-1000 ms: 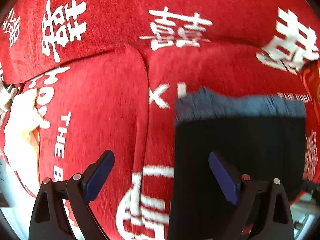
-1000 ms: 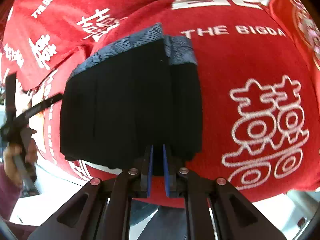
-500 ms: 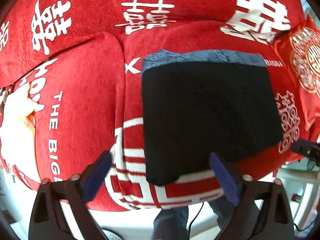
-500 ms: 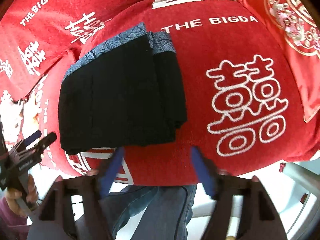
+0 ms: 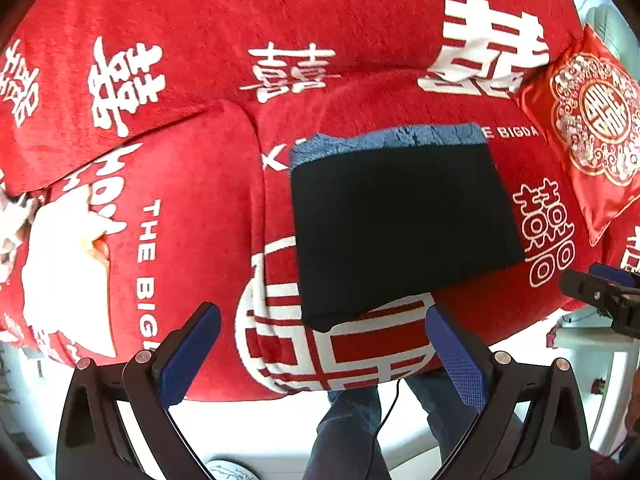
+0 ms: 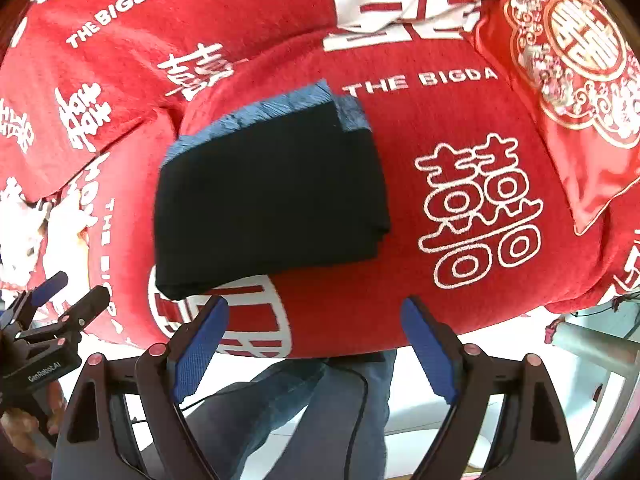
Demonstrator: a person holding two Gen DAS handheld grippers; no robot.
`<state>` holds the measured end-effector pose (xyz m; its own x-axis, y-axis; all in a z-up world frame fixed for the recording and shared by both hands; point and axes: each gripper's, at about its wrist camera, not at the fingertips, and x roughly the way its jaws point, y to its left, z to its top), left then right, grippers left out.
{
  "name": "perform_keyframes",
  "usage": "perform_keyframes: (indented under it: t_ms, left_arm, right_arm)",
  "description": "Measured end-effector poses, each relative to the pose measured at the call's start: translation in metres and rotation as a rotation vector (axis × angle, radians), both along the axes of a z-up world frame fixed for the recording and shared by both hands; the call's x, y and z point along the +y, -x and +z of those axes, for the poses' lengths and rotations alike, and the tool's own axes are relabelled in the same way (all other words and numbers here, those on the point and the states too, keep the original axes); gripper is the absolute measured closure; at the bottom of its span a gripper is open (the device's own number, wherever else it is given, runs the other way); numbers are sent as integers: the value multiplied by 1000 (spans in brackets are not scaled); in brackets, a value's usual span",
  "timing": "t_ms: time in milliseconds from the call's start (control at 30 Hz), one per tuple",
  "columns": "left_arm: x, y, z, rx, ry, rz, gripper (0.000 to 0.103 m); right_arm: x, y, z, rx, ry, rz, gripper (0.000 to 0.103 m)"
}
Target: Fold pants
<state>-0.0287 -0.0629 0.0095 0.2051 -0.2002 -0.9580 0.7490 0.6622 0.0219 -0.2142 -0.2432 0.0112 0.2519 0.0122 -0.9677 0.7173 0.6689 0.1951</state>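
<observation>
The folded black pants (image 5: pixel 400 220) (image 6: pixel 268 196), with a blue edge showing along the far side, lie flat on the red sofa seat (image 5: pixel 200 208) (image 6: pixel 472 280). My left gripper (image 5: pixel 322 316) hangs open above the seat's front edge, just short of the pants' near corner, with nothing between its blue pads. My right gripper (image 6: pixel 316 304) also hovers over the front edge; its jaws are opening and nothing is between them. Each gripper shows at the edge of the other's view: the right gripper (image 5: pixel 600 288) and the left gripper (image 6: pixel 52 308).
A red embroidered cushion (image 5: pixel 592 128) (image 6: pixel 568 48) leans at the sofa's right end. A white soft item (image 5: pixel 60 272) lies on the left seat. A person's legs in jeans (image 5: pixel 348 432) (image 6: pixel 280 412) and a thin cable stand below the sofa's front edge, over a white floor.
The right gripper let go of the pants' near edge and opened wide. Both grippers rose and drew back toward the sofa's front, so the pants look smaller and lie free.
</observation>
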Motion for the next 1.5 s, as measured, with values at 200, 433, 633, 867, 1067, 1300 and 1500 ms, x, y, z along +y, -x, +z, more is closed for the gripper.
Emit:
perform_keyframes:
  t_ms: [200, 433, 633, 867, 1067, 1300, 1500]
  left_arm:
    - [5, 2, 22, -19, 10, 51, 0]
    - [0, 9, 37, -32, 4, 110, 0]
    - [-9, 19, 45, -33, -13, 146, 0]
    - [-15, 26, 53, -48, -31, 145, 0]
    - [-14, 30, 52, -36, -48, 144, 0]
    - [-14, 31, 51, -31, -51, 139, 0]
    - [-17, 31, 53, -33, -55, 131, 0]
  right_arm:
    - [9, -12, 24, -7, -3, 0, 13]
    - [2, -24, 44, 3, -8, 59, 13]
    - [-9, -16, 55, 14, -19, 82, 13]
    - [-11, -13, 58, 18, -38, 96, 13]
    - [-5, -17, 57, 38, -26, 137, 13]
    - [-4, -17, 59, 59, 9, 142, 13]
    - [-2, -17, 59, 64, 15, 152, 13]
